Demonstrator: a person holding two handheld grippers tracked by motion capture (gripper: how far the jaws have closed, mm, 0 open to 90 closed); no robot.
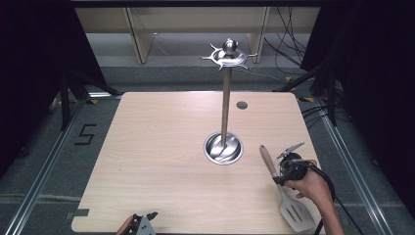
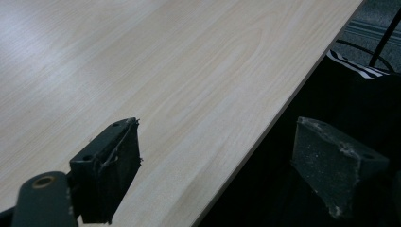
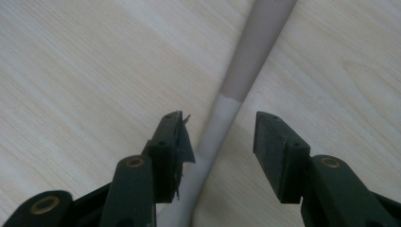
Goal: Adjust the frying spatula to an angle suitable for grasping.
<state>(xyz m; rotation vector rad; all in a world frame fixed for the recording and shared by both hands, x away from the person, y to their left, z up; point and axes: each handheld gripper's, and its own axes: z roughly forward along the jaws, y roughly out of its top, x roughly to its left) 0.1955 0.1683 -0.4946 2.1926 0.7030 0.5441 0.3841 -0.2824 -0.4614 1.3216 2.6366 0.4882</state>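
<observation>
Down at the near right corner of the pale wooden counter [image 1: 161, 147] lies a spatula [image 1: 281, 188], its slotted grey blade toward the person and its brownish handle running away toward the middle. The right gripper [image 1: 286, 169], held in a hand [image 1: 313, 188] that comes in from the bottom edge, sits right over the spatula's neck. In the right gripper view the fingers [image 3: 172, 151] straddle the spatula [image 3: 236, 94] where the grey stem meets the brown handle. They stand about half apart, the left one close beside the stem or just touching it, the right one with a clear gap, so the spatula is between them but not yet pinched.

The left gripper [image 1: 142, 223] rests at the near edge of the counter, left of centre. Its own view shows the fingers [image 2: 108, 172] spread wide with nothing between them, one above the wood, the other out past the counter's edge [image 2: 265, 137].

Near the middle of the counter a metal stand [image 1: 225, 107] rises from a round shiny base to a ring of hooks on top, well apart from the spatula.
</observation>
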